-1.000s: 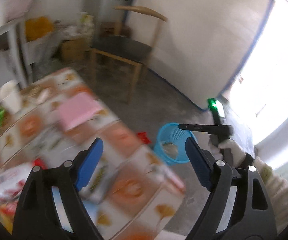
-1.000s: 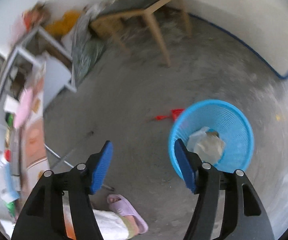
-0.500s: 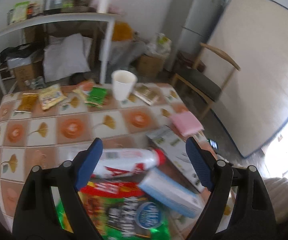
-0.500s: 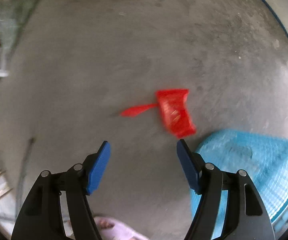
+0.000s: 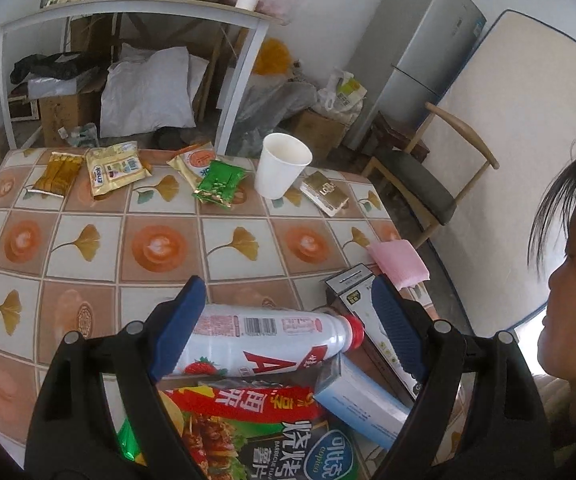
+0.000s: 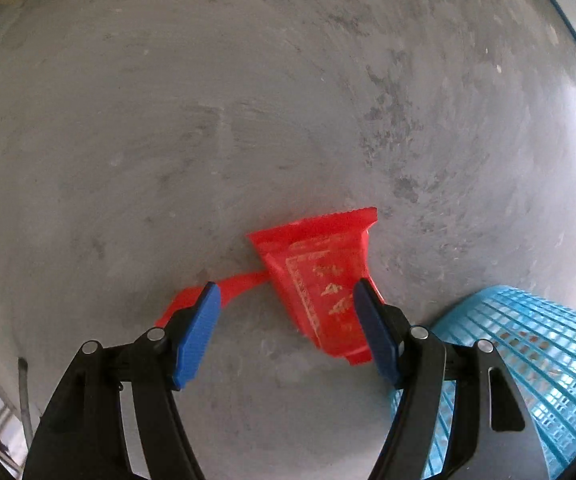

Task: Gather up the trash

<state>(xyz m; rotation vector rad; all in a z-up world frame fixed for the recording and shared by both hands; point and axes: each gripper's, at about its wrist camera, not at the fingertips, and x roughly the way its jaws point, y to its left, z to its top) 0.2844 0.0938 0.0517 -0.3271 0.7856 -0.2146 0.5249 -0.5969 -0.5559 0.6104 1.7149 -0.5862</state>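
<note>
Left gripper [image 5: 284,312] hangs wide open over a white bottle [image 5: 264,340] lying on the table [image 5: 88,240]. Right gripper [image 6: 286,312], jaws apart and holding nothing, points down at a red wrapper [image 6: 320,280] beside the blue basket [image 6: 548,360].

The white bottle [image 5: 264,342] carries a barcode and a large red "A", while the snack bag [image 5: 272,436] reads "BARBECUE" and "copico".

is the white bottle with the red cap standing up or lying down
Lying down. The bottle rests on its side on the table, its red cap pointing sideways toward the boxes.
</note>
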